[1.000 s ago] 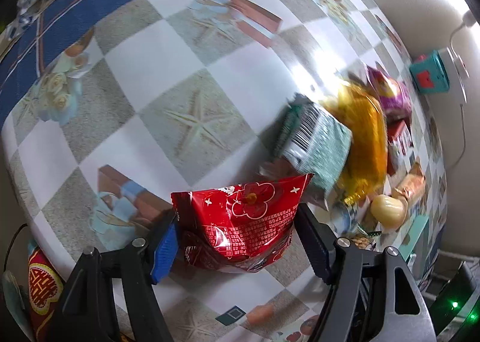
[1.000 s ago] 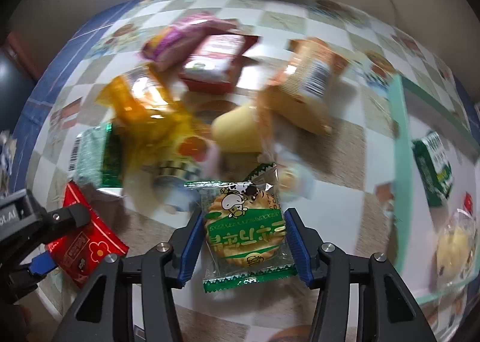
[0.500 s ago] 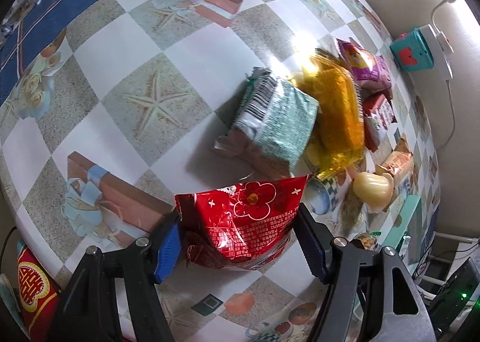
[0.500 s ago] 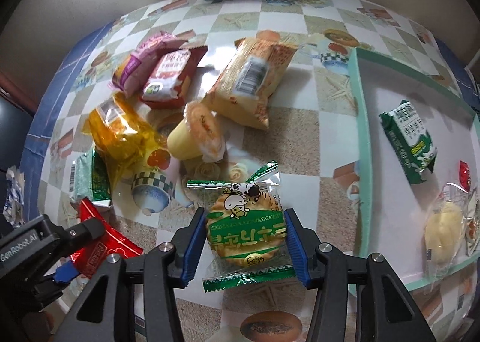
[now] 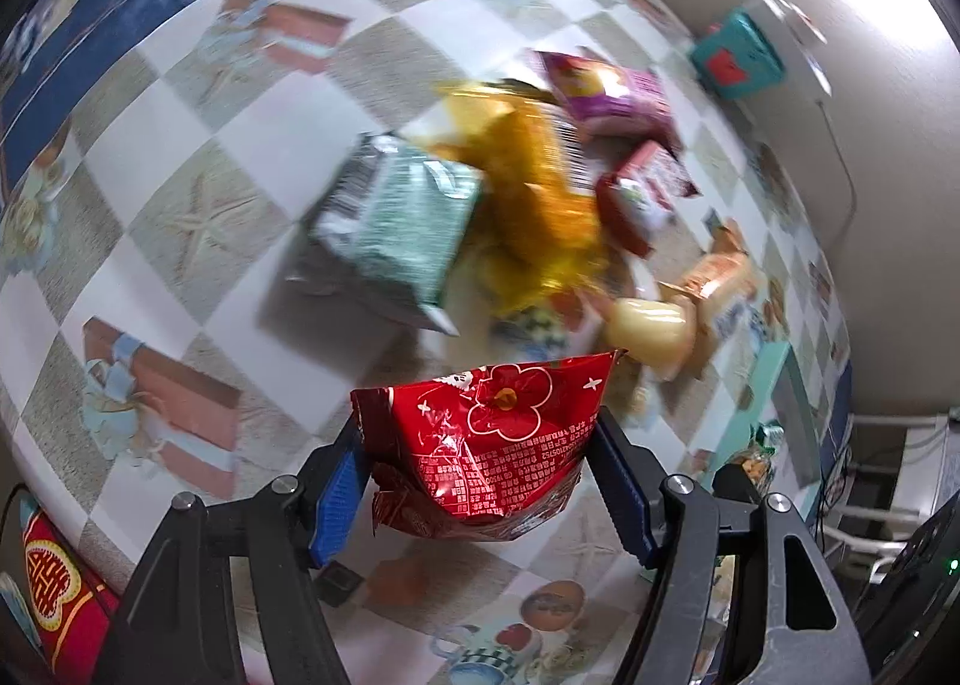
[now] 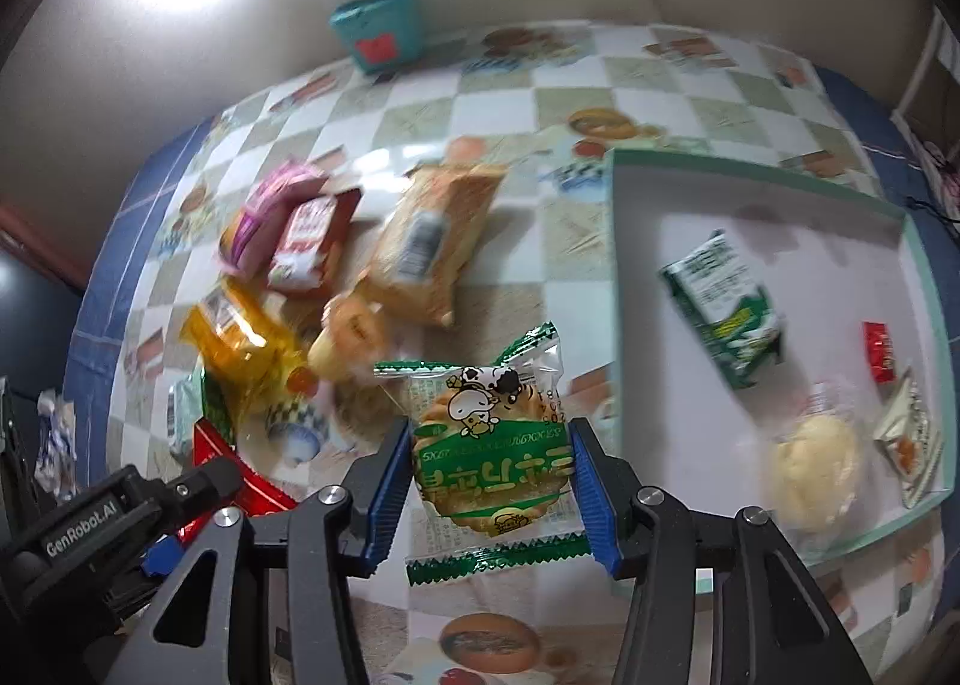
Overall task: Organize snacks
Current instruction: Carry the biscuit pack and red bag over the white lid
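Observation:
My left gripper [image 5: 480,475] is shut on a red foil packet [image 5: 486,445] with a flower print, held above the checkered tablecloth. My right gripper [image 6: 492,475] is shut on a green-and-clear cracker packet [image 6: 495,445] with a cow cartoon, lifted off the table. The left gripper and its red packet [image 6: 240,475] show at the lower left of the right wrist view. A shallow tray with a teal rim [image 6: 618,289] lies to the right, holding a green packet [image 6: 720,319], a pale bun [image 6: 816,457] and small sachets.
A pile of loose snacks lies on the table: a silver-green packet [image 5: 396,229], a yellow bag [image 5: 540,205], a purple packet [image 5: 606,90], a red packet [image 5: 642,193], an orange biscuit pack [image 6: 432,241] and a jelly cup [image 5: 648,325]. A teal box [image 6: 378,24] stands by the wall.
Both grippers have risen and moved toward the tray with their packets still held. The snack pile now sits farther away and the tray shows more fully in the right wrist view.

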A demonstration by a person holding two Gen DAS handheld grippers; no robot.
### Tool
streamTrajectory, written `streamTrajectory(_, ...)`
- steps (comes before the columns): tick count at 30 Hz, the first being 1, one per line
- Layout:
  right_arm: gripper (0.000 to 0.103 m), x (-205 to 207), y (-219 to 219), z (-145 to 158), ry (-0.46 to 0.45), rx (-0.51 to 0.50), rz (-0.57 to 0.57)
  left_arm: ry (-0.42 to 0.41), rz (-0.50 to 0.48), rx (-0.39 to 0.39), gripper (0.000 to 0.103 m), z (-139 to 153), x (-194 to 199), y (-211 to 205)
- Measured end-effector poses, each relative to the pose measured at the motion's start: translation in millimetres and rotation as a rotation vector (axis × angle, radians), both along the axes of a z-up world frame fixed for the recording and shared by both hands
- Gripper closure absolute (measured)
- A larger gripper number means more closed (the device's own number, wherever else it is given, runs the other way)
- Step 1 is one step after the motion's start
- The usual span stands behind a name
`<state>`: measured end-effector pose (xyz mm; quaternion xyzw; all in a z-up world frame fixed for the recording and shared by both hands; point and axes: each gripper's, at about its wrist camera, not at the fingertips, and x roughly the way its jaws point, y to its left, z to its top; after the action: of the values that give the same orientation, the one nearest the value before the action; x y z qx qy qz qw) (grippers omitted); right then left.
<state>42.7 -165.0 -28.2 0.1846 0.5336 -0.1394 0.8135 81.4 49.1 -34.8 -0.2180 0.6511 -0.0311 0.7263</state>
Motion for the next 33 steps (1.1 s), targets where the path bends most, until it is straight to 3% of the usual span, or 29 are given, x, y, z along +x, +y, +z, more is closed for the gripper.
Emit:
streamTrajectory(9, 0.049, -9, -56, 14, -0.028, -0.005, -0.142, -0.112, -0.123, 0.001, 0.032, 25, 11, -73)
streamTrajectory(22, 0.049, -39, -130, 28, -0.069, -0.009, -0.321, -0.259, -0.374, -0.002, 0.032, 51, 17, -182)
streamTrajectory(33, 0.049, -54, -187, 29, -0.071, -0.052, -0.442, -0.345, -0.479, -0.044, 0.032, 49, 12, -248)
